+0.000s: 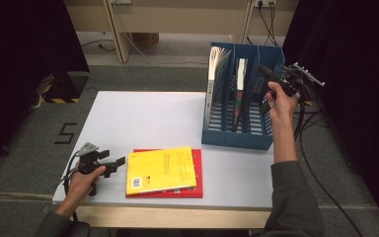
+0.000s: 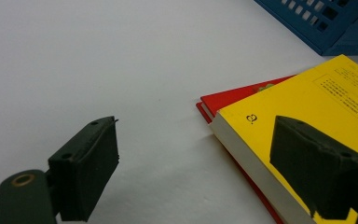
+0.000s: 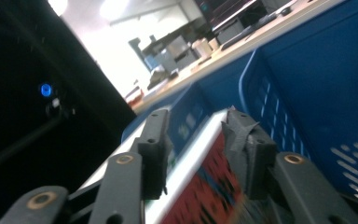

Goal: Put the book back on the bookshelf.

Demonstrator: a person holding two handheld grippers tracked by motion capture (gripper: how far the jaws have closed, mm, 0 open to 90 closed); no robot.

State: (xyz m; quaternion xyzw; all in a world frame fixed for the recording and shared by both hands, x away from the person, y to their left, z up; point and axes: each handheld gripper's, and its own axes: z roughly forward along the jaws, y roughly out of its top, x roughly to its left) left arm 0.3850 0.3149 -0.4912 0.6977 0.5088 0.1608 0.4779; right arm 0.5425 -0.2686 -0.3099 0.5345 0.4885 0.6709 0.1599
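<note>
The right claw [image 1: 265, 70] was held high at the blue file rack [image 1: 256, 140], which stood on the right rear part of the white tabletop [image 1: 143, 123]. In the high view it was seen reaching into the rack's right-hand compartments, above a thin book [image 1: 240, 81] standing upright between the dividers. In the right gripper view the right claw [image 3: 196, 140] was seen with its jaws set partly apart on either side of that book [image 3: 200, 186], whose white edge and red-patterned cover rose between them; the left jaw lay against the book's edge, but whether the right jaw pressed on the cover could not be told through the blur. A second, larger book [image 1: 216, 74] was seen standing in the rack's left compartment in the high view.

The left claw [image 1: 120, 163] was rested low at the front left of the tabletop, its tips just beside the left edge of a yellow book [image 1: 162, 170] that lay flat on a red book [image 1: 197, 185]. In the left gripper view the left claw [image 2: 205, 158] was shown wide open and empty, one jaw over bare tabletop and the other in front of the yellow book [image 2: 317, 93]. That view also showed the yellow book's pale page edge and the red book [image 2: 233, 96] jutting out beneath it, with a corner of the rack [image 2: 326, 23] beyond.
</note>
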